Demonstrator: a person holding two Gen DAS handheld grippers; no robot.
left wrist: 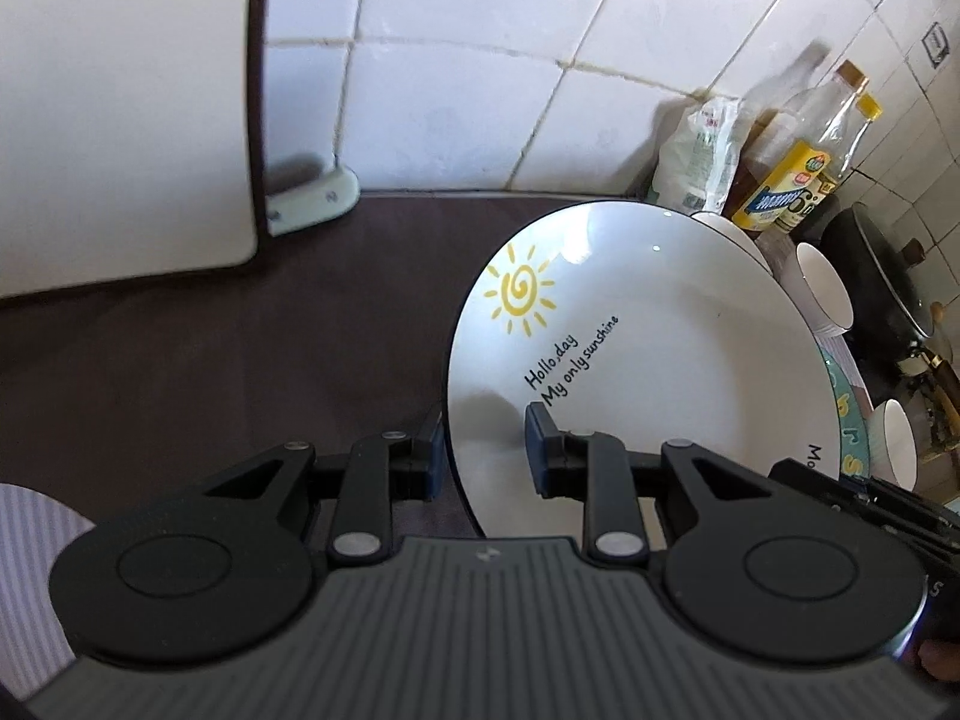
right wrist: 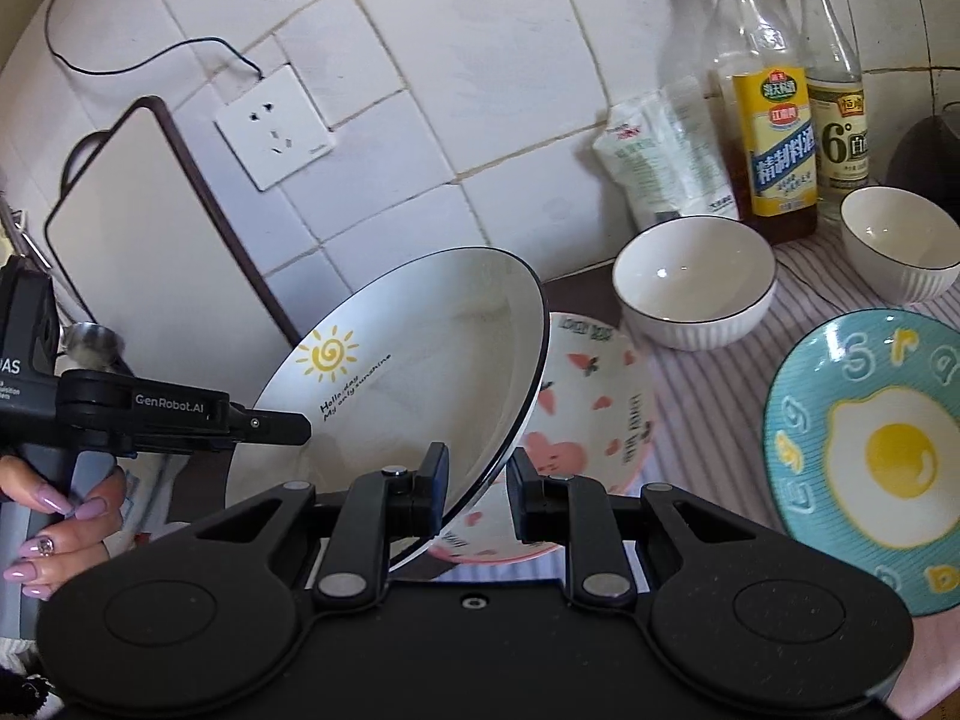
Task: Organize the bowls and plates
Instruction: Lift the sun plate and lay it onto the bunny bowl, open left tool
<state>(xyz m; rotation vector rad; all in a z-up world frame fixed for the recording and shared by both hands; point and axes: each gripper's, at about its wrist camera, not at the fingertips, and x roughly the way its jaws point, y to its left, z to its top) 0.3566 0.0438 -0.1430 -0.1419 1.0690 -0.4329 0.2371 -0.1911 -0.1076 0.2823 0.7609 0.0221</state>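
Between both jaws: tilted sun plate point(right wrist: 420, 324) (apparently airborne).

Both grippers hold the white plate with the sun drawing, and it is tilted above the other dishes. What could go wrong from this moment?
1. The sun plate is pinched only at its rim by the left gripper and right gripper; tilted, it might slip.
2. It hangs over the pink bowl, so a drop could chip both.
3. Swinging it right could hit the white bowl.
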